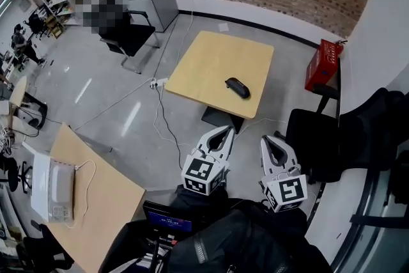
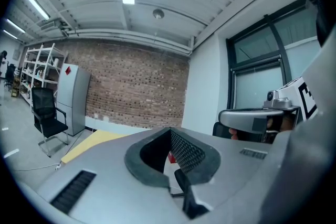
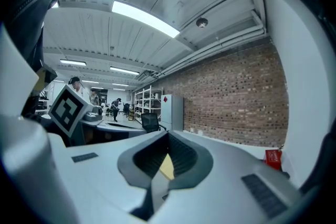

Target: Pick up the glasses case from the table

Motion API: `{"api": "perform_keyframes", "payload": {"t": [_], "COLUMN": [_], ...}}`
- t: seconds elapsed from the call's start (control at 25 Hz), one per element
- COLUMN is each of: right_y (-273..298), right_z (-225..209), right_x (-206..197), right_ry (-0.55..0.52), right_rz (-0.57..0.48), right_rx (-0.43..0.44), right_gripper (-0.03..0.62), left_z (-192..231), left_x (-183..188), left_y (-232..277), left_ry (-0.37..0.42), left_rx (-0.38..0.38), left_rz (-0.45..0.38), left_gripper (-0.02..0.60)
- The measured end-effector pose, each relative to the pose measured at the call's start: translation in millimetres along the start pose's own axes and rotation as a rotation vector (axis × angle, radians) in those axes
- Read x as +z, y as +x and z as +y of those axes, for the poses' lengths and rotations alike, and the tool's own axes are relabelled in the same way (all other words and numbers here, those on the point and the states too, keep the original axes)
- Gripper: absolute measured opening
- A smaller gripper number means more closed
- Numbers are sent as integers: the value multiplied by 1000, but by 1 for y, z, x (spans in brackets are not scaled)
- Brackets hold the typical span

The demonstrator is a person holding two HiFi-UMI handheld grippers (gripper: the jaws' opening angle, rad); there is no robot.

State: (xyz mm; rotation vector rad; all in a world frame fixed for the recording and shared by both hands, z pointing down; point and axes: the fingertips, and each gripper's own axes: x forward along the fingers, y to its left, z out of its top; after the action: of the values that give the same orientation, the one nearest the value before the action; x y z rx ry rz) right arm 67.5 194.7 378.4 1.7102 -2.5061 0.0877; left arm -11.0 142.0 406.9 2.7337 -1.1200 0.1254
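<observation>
Glasses case (image 1: 237, 87) lies on table (image 1: 204, 64), well apart from both grippers, ahead of them. Left gripper (image 1: 225, 132) and right gripper (image 1: 266, 140): jaws together, empty.

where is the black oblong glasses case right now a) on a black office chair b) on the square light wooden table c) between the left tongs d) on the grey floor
B: the black oblong glasses case lies on the square light wooden table, near its right edge.
</observation>
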Motion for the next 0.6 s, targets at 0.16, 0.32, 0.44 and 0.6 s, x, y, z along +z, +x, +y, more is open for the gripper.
{"api": "perform_keyframes", "payload": {"t": [0.16, 0.32, 0.44, 0.6], "right_y": [33, 63, 84, 107], "right_z": [-6, -6, -7, -6], "right_x": [0, 0, -1, -2], "right_ry": [10, 18, 23, 27], "right_rz": [15, 23, 33, 46], "right_rx": [-18, -26, -31, -36], "right_gripper": [3, 3, 3, 3], "left_z": [27, 56, 74, 96], "left_x": [4, 6, 7, 8], "left_y": [17, 29, 38, 47], "left_ry": [-3, -12, -16, -24], "left_rx": [-13, -17, -22, -29], "left_rz": [5, 13, 19, 25], "left_gripper": [0, 0, 0, 0]}}
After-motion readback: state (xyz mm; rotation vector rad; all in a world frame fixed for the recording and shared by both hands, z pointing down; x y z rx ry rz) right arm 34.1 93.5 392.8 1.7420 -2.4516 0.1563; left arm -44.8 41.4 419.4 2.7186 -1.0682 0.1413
